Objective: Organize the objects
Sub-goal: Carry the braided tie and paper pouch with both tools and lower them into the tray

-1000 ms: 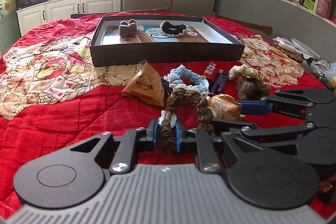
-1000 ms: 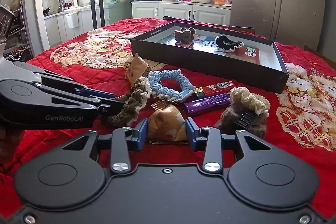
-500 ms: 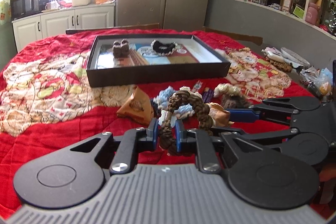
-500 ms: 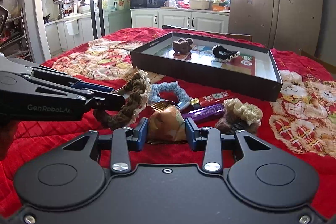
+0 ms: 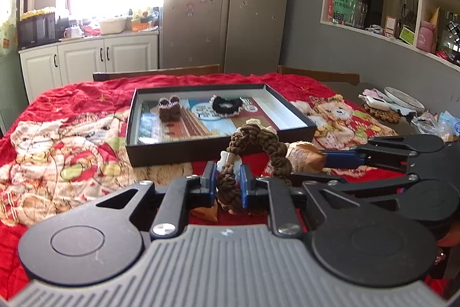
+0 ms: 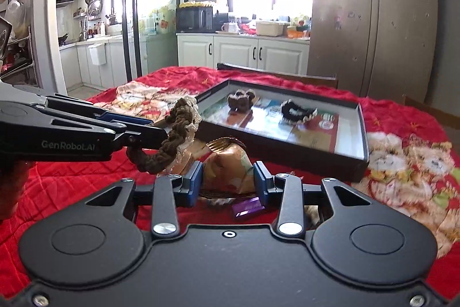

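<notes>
Item: left gripper [image 5: 227, 182], blue pads clamped on a brown braided scrunchie [image 5: 260, 144], which is lifted off the cloth and arches up in front of the black tray [image 5: 201, 153]. Item: right gripper [image 6: 228, 182], pads closed on a tan triangular snack packet [image 6: 228, 167], held clear of the cloth, just short of the tray's near wall. Item: black tray, shallow, lying on the red patterned cloth [image 5: 72, 134]; inside it, a brown hair clip [image 5: 169, 108] toward its left end and a black scrunchie with pale trim [image 5: 227, 105] near its middle, apart from each other. Item: purple bar [image 6: 248, 208], on the cloth below the right gripper, on the near side of the tray.
</notes>
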